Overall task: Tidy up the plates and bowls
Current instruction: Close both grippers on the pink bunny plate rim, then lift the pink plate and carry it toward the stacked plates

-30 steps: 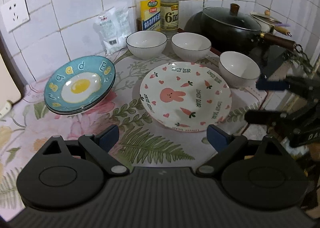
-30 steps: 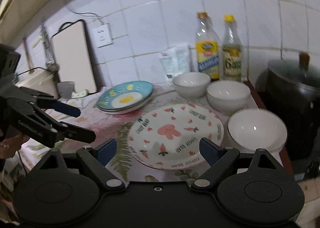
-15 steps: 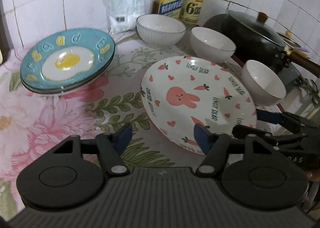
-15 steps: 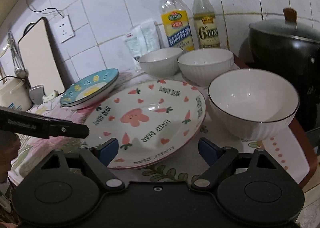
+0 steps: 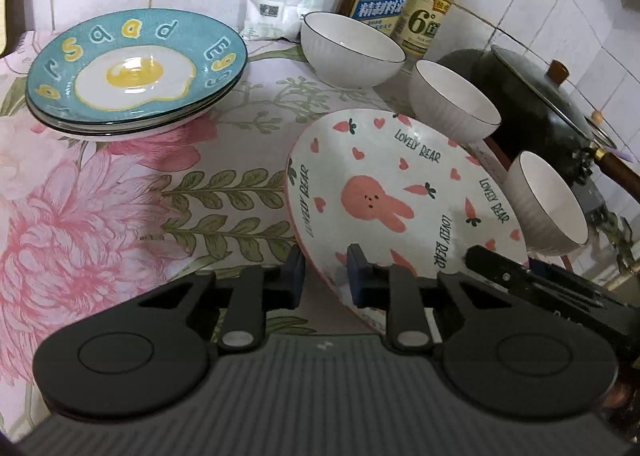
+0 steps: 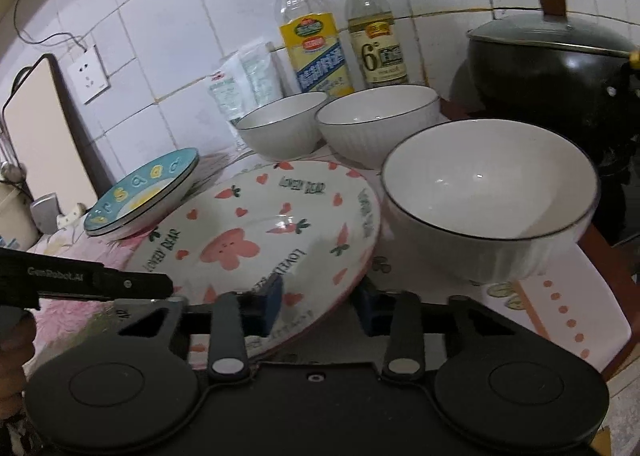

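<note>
- Currently: both grippers at rabbit plate near rim.
- Left gripper: jaws narrowed astride rim; grip unconfirmed.
- Right gripper: likewise.
- Next: clamp, lift onto egg plate stack.

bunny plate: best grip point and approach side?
Grip the near rim of the bunny plate, coming in low from the counter's front edge. The plate is wide and shallow, so only its thin rim fits between the fingers. Both the left hand-held gripper and the right hand-held gripper already straddle that rim; bowls crowd the far and right sides.
</note>
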Tool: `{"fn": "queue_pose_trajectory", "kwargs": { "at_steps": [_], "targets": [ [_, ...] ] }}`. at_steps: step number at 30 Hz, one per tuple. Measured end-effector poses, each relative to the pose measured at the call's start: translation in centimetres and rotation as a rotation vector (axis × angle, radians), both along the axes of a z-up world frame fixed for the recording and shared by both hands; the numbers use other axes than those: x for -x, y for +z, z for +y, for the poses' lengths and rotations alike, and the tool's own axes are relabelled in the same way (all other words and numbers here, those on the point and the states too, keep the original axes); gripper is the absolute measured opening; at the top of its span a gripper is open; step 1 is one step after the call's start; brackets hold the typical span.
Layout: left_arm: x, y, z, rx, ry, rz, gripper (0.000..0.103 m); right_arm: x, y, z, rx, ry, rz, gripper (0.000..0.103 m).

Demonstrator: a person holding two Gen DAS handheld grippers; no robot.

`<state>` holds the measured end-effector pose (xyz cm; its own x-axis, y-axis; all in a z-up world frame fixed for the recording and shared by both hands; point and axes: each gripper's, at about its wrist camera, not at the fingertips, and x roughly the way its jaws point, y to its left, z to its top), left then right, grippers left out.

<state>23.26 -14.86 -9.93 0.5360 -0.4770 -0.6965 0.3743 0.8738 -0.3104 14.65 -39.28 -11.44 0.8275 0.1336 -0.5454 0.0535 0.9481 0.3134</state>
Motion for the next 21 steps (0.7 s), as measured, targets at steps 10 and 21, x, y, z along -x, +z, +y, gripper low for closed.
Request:
{"fn": "queue_pose_trajectory", "kwargs": {
  "at_steps": [10, 21],
  "targets": [
    [1.2, -0.1, -0.8, -0.011, 0.078, -0.053, 0.018, 0.1, -0.4, 0.0, 0.003, -0.036, -0.026, 0.031],
    [2.8, 1.2, -0.5, -0.059, 0.084, -0.047, 0.019, -0.1, 1.1, 0.2, 0.007, 0.006, 0.047, 0.030]
  ]
}}
